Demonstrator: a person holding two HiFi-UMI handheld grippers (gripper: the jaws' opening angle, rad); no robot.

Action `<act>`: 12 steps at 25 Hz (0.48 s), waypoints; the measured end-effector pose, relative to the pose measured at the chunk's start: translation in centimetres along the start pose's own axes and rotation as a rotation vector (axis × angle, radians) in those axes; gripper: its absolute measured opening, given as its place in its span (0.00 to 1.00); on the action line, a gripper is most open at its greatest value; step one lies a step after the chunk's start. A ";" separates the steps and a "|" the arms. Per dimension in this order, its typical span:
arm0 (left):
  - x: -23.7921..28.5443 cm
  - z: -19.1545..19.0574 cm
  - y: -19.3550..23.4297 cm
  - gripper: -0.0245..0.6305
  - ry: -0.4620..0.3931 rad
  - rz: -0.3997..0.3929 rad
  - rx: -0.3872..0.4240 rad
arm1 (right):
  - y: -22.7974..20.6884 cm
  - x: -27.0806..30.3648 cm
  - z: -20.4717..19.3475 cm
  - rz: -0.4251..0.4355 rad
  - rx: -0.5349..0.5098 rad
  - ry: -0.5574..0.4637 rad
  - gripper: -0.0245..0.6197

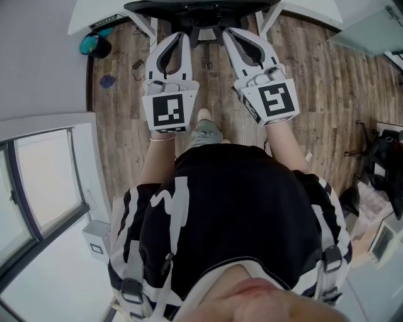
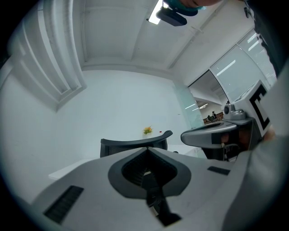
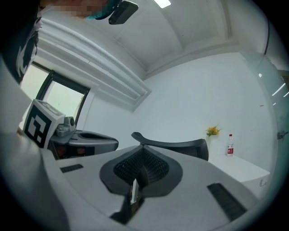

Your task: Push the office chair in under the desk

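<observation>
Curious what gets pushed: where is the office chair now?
Top centre of the head view: the black office chair stands just ahead of the left gripper and right gripper, by the white desk.

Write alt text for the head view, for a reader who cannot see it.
Seen from above, a person holds two white grippers side by side, the left gripper and the right gripper, both shut and empty, pointing at a black office chair. The chair stands at a white desk on a wooden floor.
</observation>
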State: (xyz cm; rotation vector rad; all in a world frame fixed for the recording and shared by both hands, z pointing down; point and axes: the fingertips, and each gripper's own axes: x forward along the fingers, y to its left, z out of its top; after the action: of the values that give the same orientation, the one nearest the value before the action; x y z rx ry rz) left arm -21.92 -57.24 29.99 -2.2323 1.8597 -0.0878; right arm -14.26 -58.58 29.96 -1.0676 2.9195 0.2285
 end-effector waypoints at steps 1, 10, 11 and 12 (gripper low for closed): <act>0.0 0.0 0.0 0.05 0.000 -0.001 -0.001 | 0.0 0.0 0.1 -0.001 -0.004 0.000 0.05; -0.4 1.0 0.0 0.05 -0.021 -0.009 -0.013 | 0.2 0.1 0.6 -0.008 -0.007 -0.010 0.05; -0.3 1.0 0.1 0.05 -0.023 -0.008 -0.013 | 0.2 0.1 0.7 -0.008 -0.008 -0.010 0.05; -0.3 1.1 0.1 0.05 -0.023 -0.006 -0.011 | 0.1 0.1 0.7 -0.009 -0.009 -0.009 0.05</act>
State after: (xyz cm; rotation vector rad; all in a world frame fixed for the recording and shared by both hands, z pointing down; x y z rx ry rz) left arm -21.86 -56.82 28.96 -2.2367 1.8464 -0.0526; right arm -14.44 -58.43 29.27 -1.0771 2.9077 0.2458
